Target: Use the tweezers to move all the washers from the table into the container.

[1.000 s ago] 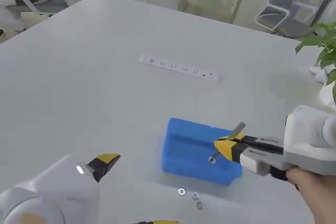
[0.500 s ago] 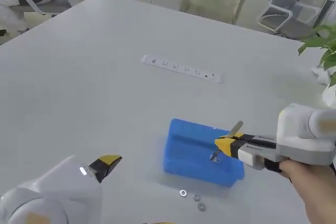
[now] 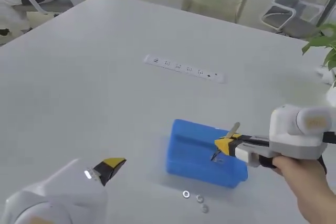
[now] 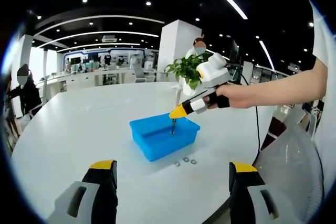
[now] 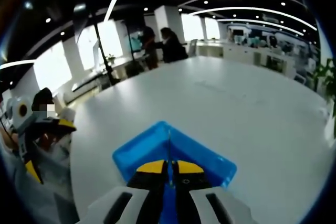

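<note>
Over the container point(image 3: 202, 174) my right claw point(image 3: 223, 146) stays clenched on the tweezers point(image 3: 234, 128), barely moved. Three washers point(image 3: 186, 194) wait outside; left claw point(image 4: 172, 165) gapes.

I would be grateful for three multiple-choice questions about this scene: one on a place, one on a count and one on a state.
1. Where do the tips of the tweezers hang?
A. over the blue container
B. over a red bowl
C. over the loose washers

2. How many washers lie on the table beside the container?
A. one
B. three
C. six

3. How does the left hand-held gripper stand?
A. shut on a washer
B. shut on the tweezers
C. open, holding nothing

Answers:
1 A: the right hand-held gripper holds the tweezers with their tips between the container's walls.
2 B: three small rings sit by its near wall.
3 C: its jaws stand wide apart in the left gripper view.
</note>
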`<state>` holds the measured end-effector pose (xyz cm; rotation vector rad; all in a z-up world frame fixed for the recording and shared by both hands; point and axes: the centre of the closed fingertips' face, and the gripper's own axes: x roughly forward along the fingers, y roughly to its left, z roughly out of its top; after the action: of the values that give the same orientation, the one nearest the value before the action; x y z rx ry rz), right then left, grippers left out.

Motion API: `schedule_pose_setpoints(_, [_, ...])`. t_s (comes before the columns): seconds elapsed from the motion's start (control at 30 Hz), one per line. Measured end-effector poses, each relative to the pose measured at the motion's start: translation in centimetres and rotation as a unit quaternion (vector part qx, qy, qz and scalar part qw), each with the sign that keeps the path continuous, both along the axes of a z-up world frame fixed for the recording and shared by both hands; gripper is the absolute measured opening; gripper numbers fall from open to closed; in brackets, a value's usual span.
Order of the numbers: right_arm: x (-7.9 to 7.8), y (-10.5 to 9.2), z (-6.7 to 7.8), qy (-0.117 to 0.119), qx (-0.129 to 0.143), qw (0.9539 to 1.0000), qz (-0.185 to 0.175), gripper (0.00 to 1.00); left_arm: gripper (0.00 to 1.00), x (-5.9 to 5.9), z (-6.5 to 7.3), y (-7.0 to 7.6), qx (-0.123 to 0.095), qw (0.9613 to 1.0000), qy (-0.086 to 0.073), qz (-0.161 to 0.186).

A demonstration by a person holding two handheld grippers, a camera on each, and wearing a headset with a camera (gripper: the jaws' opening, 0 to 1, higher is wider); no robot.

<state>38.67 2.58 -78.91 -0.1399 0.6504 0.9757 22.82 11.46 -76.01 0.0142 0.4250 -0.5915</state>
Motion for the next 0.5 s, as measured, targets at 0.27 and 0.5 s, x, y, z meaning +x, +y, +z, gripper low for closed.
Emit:
schedule_pose_setpoints(0.27, [0.4,0.0,-0.6,0.004,-0.007,1.0,0.0,0.03,0.89,0.1,0.1,0.1,-0.002,1.0,-0.001,0.005])
schedule_pose_setpoints(0.5, [0.6,0.0,-1.3,0.011,-0.013,0.9999,0.001,0.03,0.89,0.1,0.0,0.2,-0.003,1.0,0.0,0.008])
